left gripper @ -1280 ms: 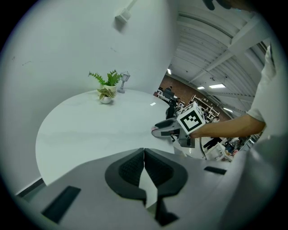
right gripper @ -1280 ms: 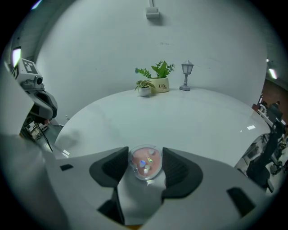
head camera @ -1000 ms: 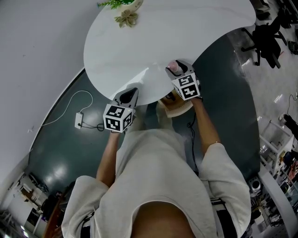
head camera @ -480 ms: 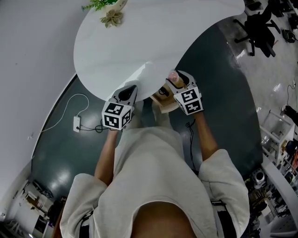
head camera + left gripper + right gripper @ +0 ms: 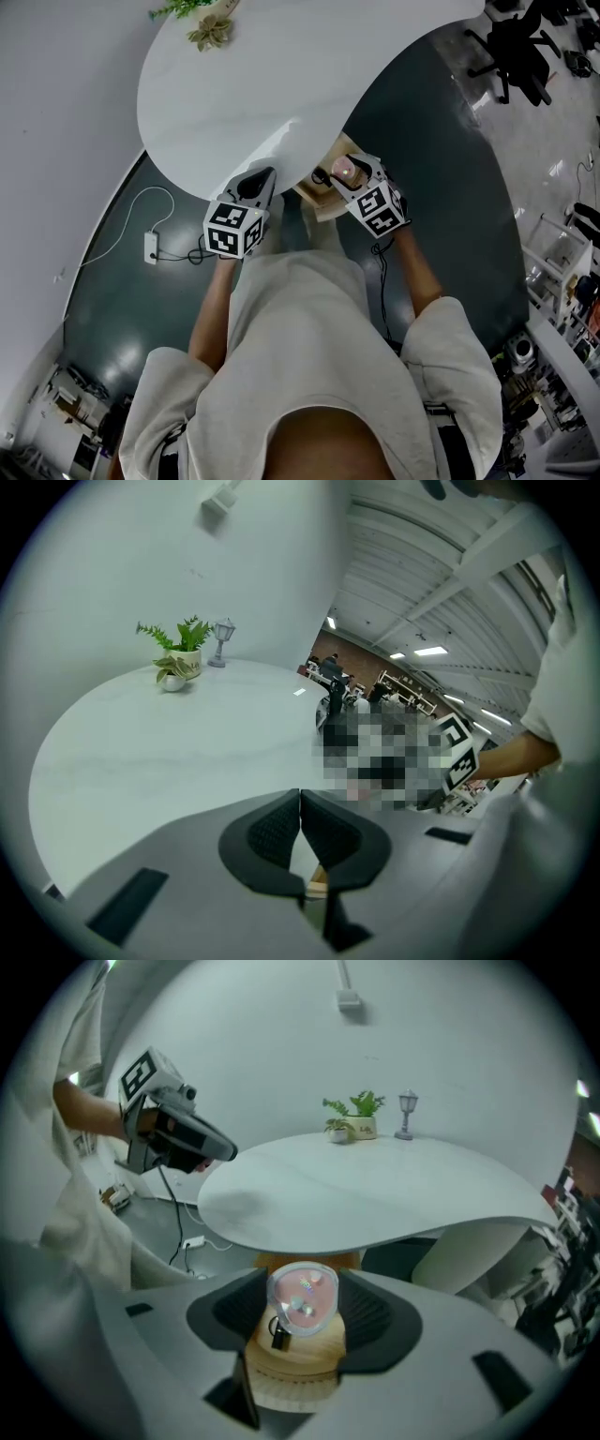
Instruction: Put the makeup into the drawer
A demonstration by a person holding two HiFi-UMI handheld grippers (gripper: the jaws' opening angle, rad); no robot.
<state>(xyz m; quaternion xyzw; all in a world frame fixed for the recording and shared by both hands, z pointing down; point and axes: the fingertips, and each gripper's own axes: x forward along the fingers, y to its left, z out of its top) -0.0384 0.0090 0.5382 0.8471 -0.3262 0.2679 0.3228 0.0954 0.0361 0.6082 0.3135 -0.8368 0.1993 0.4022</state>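
Right gripper view: your R gripper clamps pink makeup compact, wooden drawer just below, bottom centre; L gripper closed, empty.

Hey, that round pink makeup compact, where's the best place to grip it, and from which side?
Grip the compact by its rim, one pad on each opposite edge, coming square onto its round face, as the right gripper does now. It looks a flat disc, so the rim offers two facing spots to clamp.
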